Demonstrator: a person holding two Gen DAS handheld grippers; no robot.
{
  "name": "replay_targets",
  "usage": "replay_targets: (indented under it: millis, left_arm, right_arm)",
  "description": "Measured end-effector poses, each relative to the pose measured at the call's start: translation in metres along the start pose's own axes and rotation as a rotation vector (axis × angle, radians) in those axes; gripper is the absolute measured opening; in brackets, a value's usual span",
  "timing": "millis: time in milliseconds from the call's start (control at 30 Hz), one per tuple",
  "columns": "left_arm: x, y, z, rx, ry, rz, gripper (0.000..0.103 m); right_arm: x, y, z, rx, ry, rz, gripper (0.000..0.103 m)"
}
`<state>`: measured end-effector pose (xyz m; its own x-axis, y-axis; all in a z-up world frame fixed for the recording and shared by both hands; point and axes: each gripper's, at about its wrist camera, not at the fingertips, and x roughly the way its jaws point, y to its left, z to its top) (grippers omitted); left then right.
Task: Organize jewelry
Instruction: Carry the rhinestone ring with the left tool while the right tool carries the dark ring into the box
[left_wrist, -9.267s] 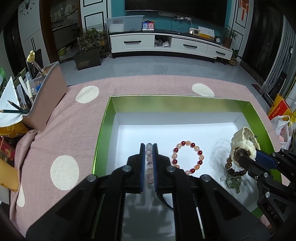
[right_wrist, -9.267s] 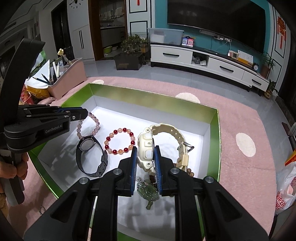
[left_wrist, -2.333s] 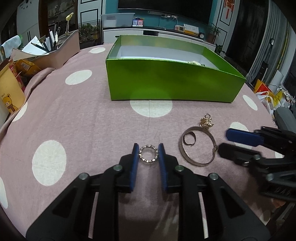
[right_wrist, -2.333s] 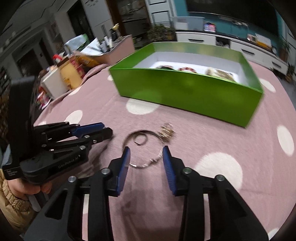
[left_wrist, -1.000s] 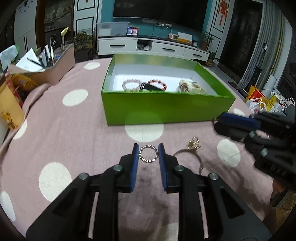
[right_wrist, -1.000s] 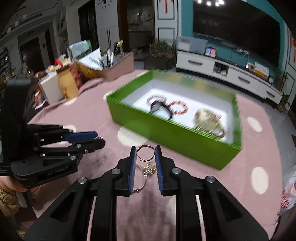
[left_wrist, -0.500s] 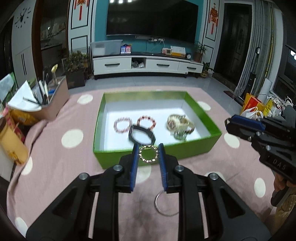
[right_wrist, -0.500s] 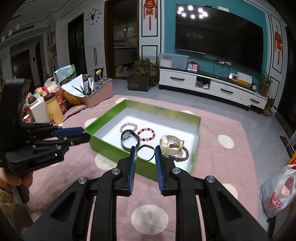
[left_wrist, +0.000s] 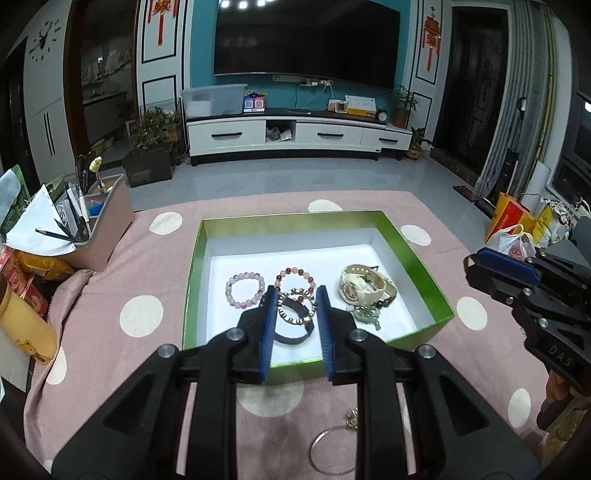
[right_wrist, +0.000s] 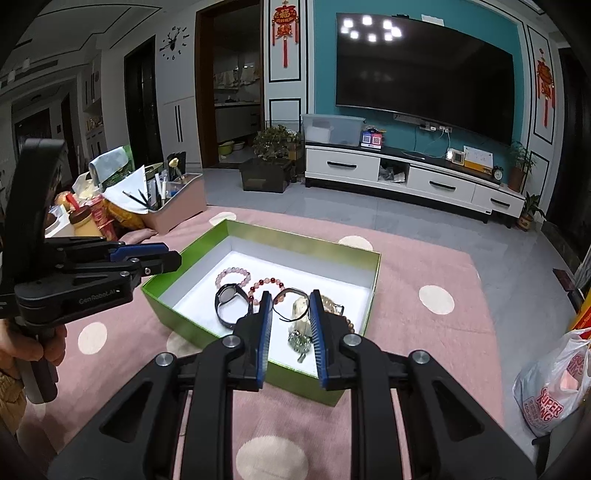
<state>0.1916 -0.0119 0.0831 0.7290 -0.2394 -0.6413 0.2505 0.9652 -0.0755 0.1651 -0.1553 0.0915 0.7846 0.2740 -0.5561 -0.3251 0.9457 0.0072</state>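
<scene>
The open green cardboard box (left_wrist: 192, 280) with a white inner floor sits on a pink tablecloth with cream polka dots (left_wrist: 140, 315). On the box floor, seen from the left wrist view: a pale pink beaded bracelet (left_wrist: 245, 290) at left, a red-and-pink beaded bracelet (left_wrist: 295, 276) just beside it, a black wristwatch (left_wrist: 295, 334) nearer the front wall, and at right a cream plastic wristwatch (left_wrist: 360, 285) lying against a dark brown bead bracelet (left_wrist: 382, 303) and a green jade pendant (left_wrist: 366, 316). The left gripper (left_wrist: 296, 308) is held above the front part of the box; its blue pads are narrowed on a small ring-shaped bracelet of tiny metallic beads (left_wrist: 297, 307), gripped at both sides and clear of the floor. The right gripper (right_wrist: 291, 304) is also above the box, over its right portion; its blue pads are closed to a narrow gap on a thin dark wire bangle (right_wrist: 291, 303), which hangs between them. On the cloth in front of the box lies a thin silver hoop bangle (left_wrist: 330, 450) with a small gold charm (left_wrist: 351, 419) at its rim. A pink desk organizer bin (left_wrist: 107, 218) holding pencils and papers stands well left of the box.
</scene>
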Motion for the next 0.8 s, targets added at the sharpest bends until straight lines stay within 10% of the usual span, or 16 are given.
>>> replay_targets:
  millis: [800]
  left_arm:
    - [0.066, 0.01, 0.017, -0.005, 0.065, 0.059, 0.021]
  right_arm:
    - [0.052, -0.011, 0.008, 0.03, 0.036, 0.004, 0.02]
